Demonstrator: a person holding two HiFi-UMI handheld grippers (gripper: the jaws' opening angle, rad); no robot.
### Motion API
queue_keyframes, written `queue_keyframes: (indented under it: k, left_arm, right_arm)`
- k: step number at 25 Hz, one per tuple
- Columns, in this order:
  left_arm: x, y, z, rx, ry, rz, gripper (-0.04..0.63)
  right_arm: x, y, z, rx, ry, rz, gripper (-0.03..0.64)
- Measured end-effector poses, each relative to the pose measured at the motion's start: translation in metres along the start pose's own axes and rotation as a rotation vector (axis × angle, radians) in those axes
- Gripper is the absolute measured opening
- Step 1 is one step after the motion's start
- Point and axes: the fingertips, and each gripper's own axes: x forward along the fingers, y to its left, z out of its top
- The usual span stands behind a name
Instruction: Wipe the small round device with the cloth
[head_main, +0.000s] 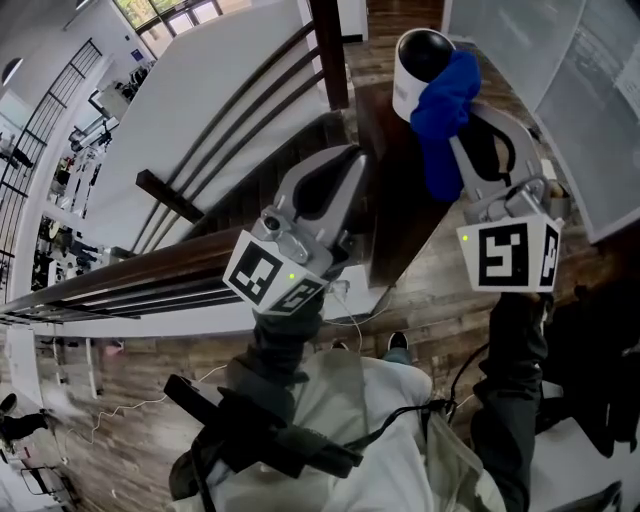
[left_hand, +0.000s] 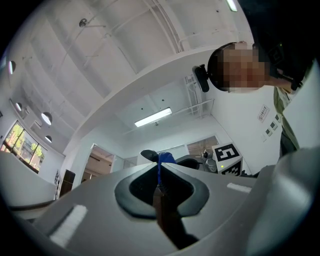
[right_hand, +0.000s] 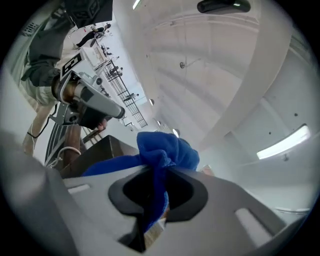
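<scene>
Head view: right gripper (head_main: 462, 125) holds blue cloth (head_main: 443, 105) against the side of the small round device (head_main: 418, 62), which stands at the far end of the dark desk (head_main: 395, 210), likely mid-wipe. Left gripper (head_main: 350, 170) hangs apart, idle. Left gripper view: jaws together, nothing between. Right gripper view: jaws clamped on bunched cloth, a wad for rubbing.
</scene>
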Motion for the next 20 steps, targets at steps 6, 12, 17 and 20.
queue_keyframes:
  k: [6,12,17,20]
  left_arm:
    - [0.014,-0.008,0.01,0.014,0.0,-0.015,0.003]
    - [0.024,-0.009,0.015,0.045,-0.006,-0.024,0.003]
    - [0.029,-0.012,0.017,0.064,0.0,-0.028,0.003]
    - [0.03,-0.013,0.02,0.077,0.005,-0.032,0.003]
  right_arm:
    - [-0.011,-0.015,0.013,-0.015,-0.051,-0.015,0.057]
    - [-0.017,-0.063,0.019,0.115,-0.079,-0.134,0.057]
    - [-0.006,-0.026,0.004,0.143,-0.054,-0.047,0.057]
    - [-0.008,-0.007,0.004,0.22,-0.084,0.001,0.057]
